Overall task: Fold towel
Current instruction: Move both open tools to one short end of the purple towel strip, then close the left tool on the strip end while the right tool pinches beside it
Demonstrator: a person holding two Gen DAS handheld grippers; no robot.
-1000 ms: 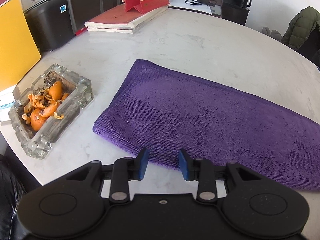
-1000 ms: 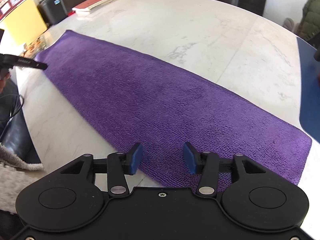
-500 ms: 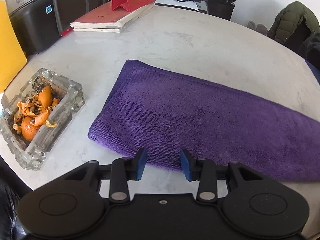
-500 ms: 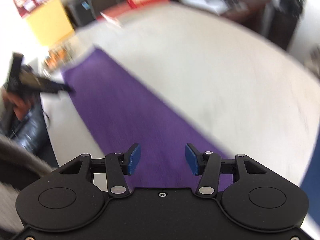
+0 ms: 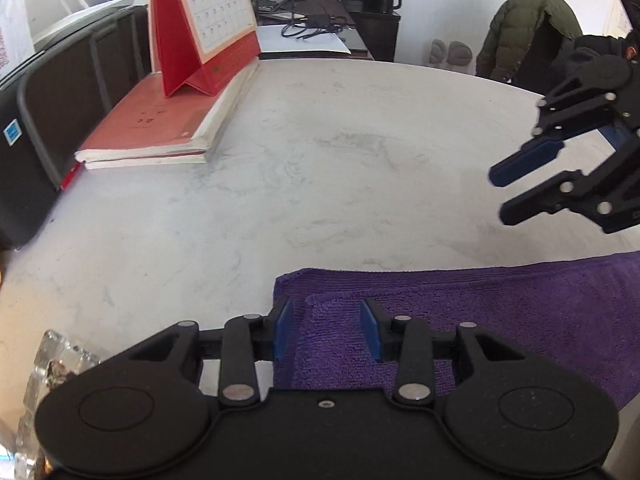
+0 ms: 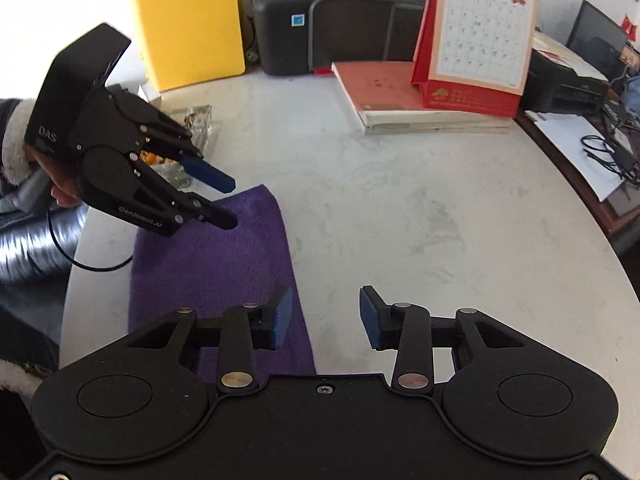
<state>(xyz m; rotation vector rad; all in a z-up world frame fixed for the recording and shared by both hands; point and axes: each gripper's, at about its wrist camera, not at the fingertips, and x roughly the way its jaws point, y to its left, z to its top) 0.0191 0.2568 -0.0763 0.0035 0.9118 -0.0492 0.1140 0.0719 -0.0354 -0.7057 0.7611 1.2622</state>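
Note:
A purple towel lies flat as a long strip on the white marble table. My left gripper is open and empty, just above the towel's left end. It also shows in the right wrist view, hovering over that end. My right gripper is open and empty over the towel's far long edge, its left finger above the cloth and its right above bare table. In the left wrist view the right gripper hangs above the table beyond the towel.
A glass ashtray with orange peel stands close to the towel's left end, its corner in the left wrist view. A red desk calendar sits on red books at the table's back. A yellow box and black printer stand behind.
Both grippers have swung round and moved. The left now sits over the towel's left end. The right has moved from the near long edge to the far one. Both stayed open.

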